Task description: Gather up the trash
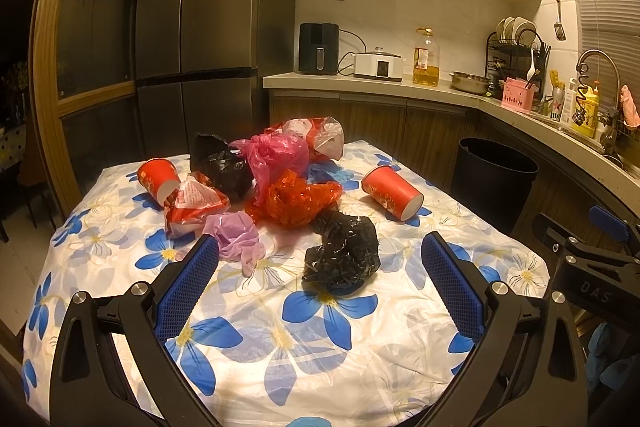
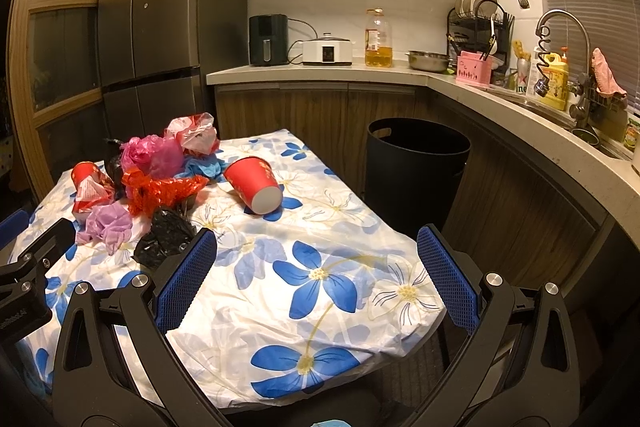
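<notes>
Left wrist view shows the left gripper [image 1: 320, 259] spread wide and empty above the flowered tablecloth [image 1: 280, 347], lined up, it seems, on the crumpled black bag [image 1: 344, 251] at twelve o'clock. Behind lies the trash pile [image 1: 280, 179], with a red cup [image 1: 392, 193] at one o'clock. The right gripper [image 2: 316, 263] also gapes empty; the black bin [image 2: 412, 171], at one o'clock, waits close for drops. Cup lettering is unreadable.

"DAS" on right gripper [image 1: 592, 291] body
</notes>
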`<state>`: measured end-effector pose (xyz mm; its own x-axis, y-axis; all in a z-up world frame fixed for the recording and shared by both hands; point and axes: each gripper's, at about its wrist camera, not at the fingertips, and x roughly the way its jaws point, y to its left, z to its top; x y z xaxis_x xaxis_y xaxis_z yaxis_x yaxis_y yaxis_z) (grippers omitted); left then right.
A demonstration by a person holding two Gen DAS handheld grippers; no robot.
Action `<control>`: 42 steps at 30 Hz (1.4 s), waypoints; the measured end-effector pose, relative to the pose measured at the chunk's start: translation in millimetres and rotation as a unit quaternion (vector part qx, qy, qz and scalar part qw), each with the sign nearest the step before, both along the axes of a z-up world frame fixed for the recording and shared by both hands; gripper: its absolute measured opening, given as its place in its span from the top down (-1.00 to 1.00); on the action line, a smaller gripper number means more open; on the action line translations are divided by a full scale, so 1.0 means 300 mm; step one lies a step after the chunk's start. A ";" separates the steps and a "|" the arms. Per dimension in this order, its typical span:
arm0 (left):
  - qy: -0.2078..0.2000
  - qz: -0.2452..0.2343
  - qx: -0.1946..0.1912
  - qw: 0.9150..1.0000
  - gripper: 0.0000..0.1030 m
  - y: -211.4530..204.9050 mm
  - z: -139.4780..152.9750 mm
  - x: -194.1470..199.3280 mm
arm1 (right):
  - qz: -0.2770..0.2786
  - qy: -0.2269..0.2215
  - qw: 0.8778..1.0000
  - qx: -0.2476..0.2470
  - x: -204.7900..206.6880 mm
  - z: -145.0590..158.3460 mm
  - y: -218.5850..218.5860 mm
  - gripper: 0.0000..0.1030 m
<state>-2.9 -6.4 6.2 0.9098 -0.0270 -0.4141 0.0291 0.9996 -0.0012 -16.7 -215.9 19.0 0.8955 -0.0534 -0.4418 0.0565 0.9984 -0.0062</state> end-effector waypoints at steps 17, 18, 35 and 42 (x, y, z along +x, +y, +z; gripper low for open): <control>-0.008 0.033 -0.025 0.999 -0.90 0.074 -0.065 0.036 | 0.046 -0.021 0.999 0.005 0.083 -0.102 0.066 -0.92; -0.008 0.038 -0.028 0.999 -0.90 0.083 -0.070 0.039 | 0.056 -0.021 0.998 0.009 0.094 -0.112 0.075 -0.92; -0.004 0.141 -0.052 0.989 -0.90 0.304 -0.137 0.120 | 0.214 0.018 0.975 0.060 0.352 -0.291 0.340 -0.69; -0.003 0.150 -0.053 0.987 -0.90 0.317 -0.158 0.198 | 0.241 0.049 0.968 0.056 0.415 -0.349 0.395 -0.01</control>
<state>56.3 88.7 -41.2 0.8857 0.2017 -0.4182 -0.2689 0.9571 -0.1078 107.7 -97.3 -85.7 0.7584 0.4129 -0.5043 -0.4107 0.9035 0.1223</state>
